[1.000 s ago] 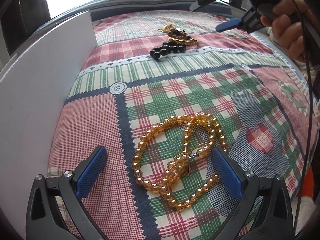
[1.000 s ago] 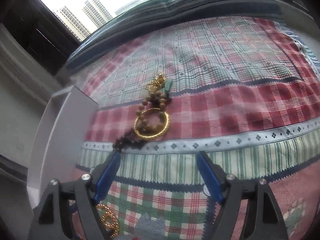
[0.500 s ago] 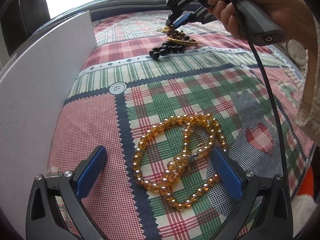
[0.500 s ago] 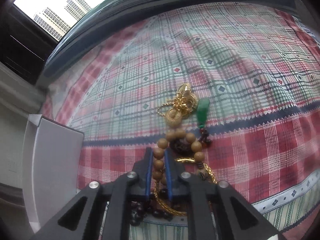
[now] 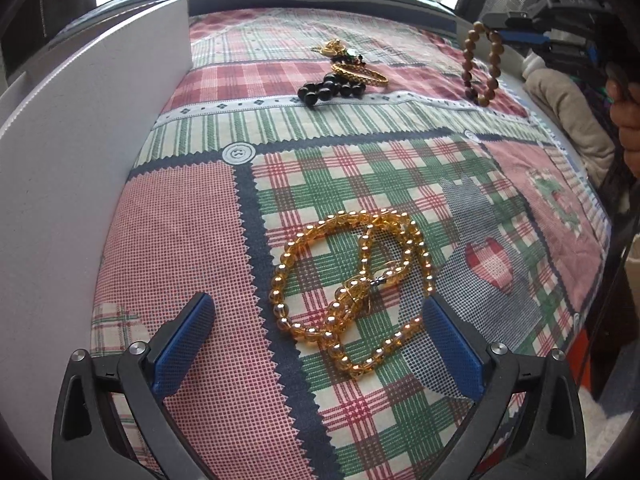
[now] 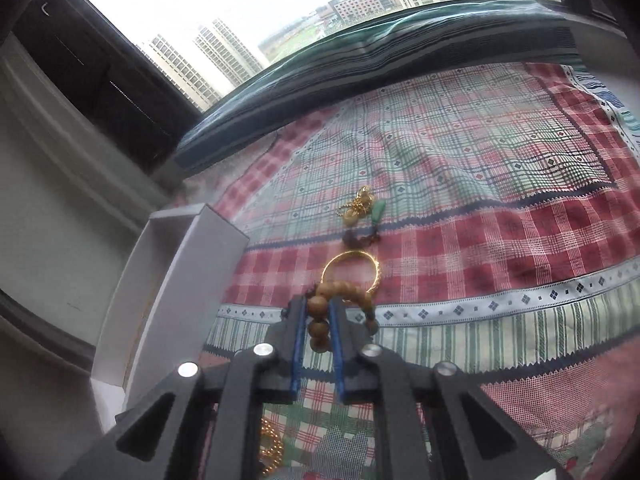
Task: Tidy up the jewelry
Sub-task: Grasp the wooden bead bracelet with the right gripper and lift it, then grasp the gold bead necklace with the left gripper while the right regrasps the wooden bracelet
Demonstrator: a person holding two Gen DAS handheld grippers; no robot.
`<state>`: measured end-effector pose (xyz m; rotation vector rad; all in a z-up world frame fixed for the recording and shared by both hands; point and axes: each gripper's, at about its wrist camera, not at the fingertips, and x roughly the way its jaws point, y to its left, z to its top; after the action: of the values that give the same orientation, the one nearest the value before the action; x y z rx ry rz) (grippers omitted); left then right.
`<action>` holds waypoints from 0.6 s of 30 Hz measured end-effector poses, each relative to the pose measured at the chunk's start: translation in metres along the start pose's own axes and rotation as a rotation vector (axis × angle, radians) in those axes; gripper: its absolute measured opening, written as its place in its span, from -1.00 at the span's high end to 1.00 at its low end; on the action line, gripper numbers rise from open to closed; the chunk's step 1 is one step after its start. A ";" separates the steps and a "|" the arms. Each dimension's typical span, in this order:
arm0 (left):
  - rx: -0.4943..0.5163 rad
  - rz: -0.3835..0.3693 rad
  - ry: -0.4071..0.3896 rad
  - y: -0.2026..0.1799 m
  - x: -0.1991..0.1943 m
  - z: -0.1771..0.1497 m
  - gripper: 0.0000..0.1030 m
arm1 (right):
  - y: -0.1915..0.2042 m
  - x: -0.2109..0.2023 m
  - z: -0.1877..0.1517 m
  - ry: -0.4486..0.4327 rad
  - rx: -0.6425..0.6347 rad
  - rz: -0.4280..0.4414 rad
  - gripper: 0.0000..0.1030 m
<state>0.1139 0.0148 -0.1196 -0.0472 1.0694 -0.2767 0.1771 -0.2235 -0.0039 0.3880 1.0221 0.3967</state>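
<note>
My right gripper is shut on a brown wooden-bead bracelet, which hangs from it in the air above the quilt. Below it lie a gold bangle, a gold chain with a green pendant and dark beads in one small pile. My left gripper stands open low over the quilt, with an amber bead necklace lying coiled between its blue pads.
A white open box stands along the left side of the patchwork quilt; its inside shows in the right wrist view. A window and dark sill lie beyond the bed. A hand is at the right edge.
The right gripper went down to the pile, shut on the wooden-bead bracelet and lifted it up and to the right. The left gripper has barely moved.
</note>
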 end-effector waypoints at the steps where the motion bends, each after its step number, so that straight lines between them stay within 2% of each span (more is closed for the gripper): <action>1: -0.012 -0.006 0.003 0.002 -0.002 0.000 -0.98 | -0.001 -0.008 -0.008 0.013 -0.020 -0.003 0.76; 4: 0.022 0.048 -0.001 -0.008 0.002 0.003 -0.93 | -0.008 -0.019 -0.034 0.075 -0.079 -0.051 0.76; 5: 0.043 0.074 -0.005 -0.012 0.005 0.005 -0.86 | -0.010 -0.019 -0.044 0.094 -0.102 -0.080 0.76; 6: 0.066 0.095 -0.001 -0.017 0.008 0.006 -0.67 | -0.011 -0.019 -0.055 0.109 -0.130 -0.112 0.76; 8: 0.122 0.146 0.002 -0.028 0.012 0.007 -0.59 | -0.009 -0.016 -0.075 0.134 -0.186 -0.168 0.76; 9: 0.145 0.148 -0.009 -0.032 0.012 0.006 -0.48 | -0.009 -0.014 -0.083 0.143 -0.197 -0.177 0.76; 10: 0.158 0.136 -0.012 -0.034 0.011 0.005 -0.29 | -0.008 -0.012 -0.091 0.148 -0.196 -0.173 0.76; 11: 0.163 0.122 -0.012 -0.035 0.010 0.005 -0.19 | -0.006 -0.009 -0.097 0.155 -0.194 -0.159 0.76; 13: 0.182 0.117 -0.012 -0.040 0.009 0.004 0.27 | 0.002 -0.005 -0.109 0.161 -0.198 -0.128 0.75; 14: 0.193 0.115 -0.013 -0.043 0.009 0.005 0.40 | 0.005 -0.002 -0.114 0.159 -0.202 -0.115 0.74; 18: 0.157 0.106 -0.014 -0.039 0.009 0.006 0.52 | 0.012 0.002 -0.126 0.136 -0.181 -0.074 0.68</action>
<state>0.1154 -0.0259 -0.1172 0.1483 1.0299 -0.2632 0.0664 -0.1962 -0.0581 0.1621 1.1201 0.4498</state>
